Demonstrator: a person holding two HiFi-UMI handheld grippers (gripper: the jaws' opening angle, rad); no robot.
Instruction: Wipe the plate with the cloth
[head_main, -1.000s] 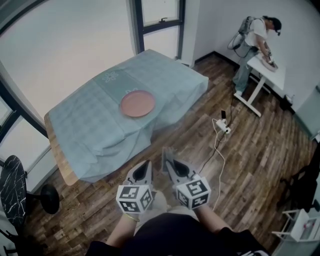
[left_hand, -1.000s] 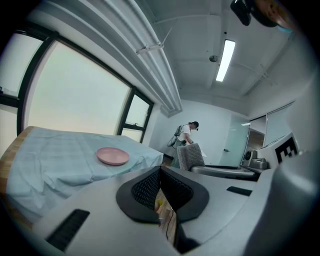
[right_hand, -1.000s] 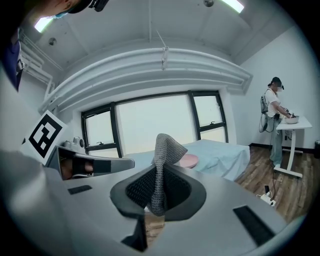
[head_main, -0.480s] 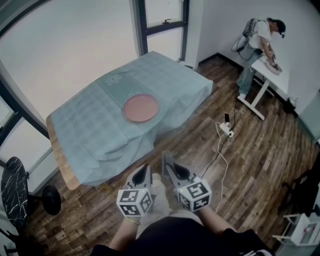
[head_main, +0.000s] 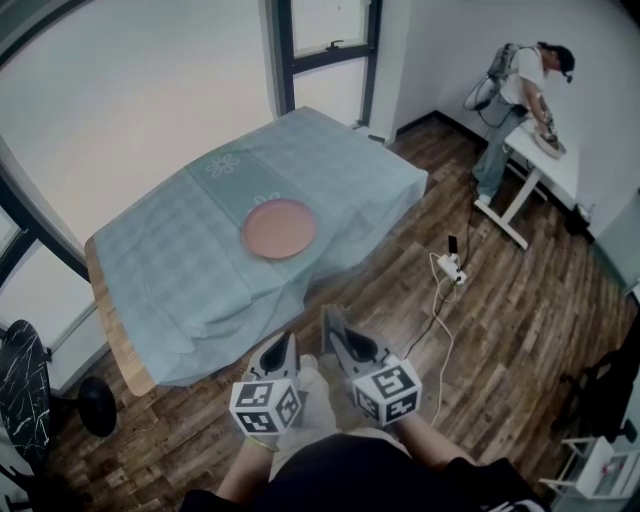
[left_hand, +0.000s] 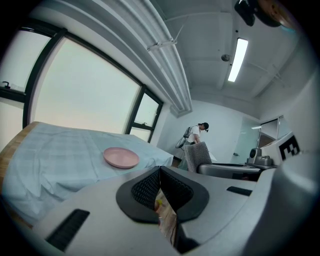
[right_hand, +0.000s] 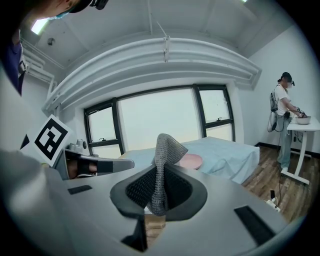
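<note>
On my right gripper (right_hand: 159, 186) the fingers pinch the grey mesh cloth (right_hand: 164, 152); the left gripper (left_hand: 160, 175) is closed, empty. The pink round plate (head_main: 279, 228) lies at 12 o'clock on the blue-draped surface (head_main: 150, 270). Unpinned, it may slide when I wipe.

Head view: high above the wood floor (head_main: 500, 300), tilted steeply down and forward. The left claw (head_main: 283, 350) and right claw (head_main: 335, 330) sit close at the bottom edge, with the draped surface (head_main: 160, 260) well ahead.
Left claw view: low behind its own jaws, facing nearly level.
Right claw view: likewise, with the grey cloth (right_hand: 162, 160) mid-frame.
Shared by all three: surface, pink plate (head_main: 279, 228), distant person (head_main: 520, 90).
</note>
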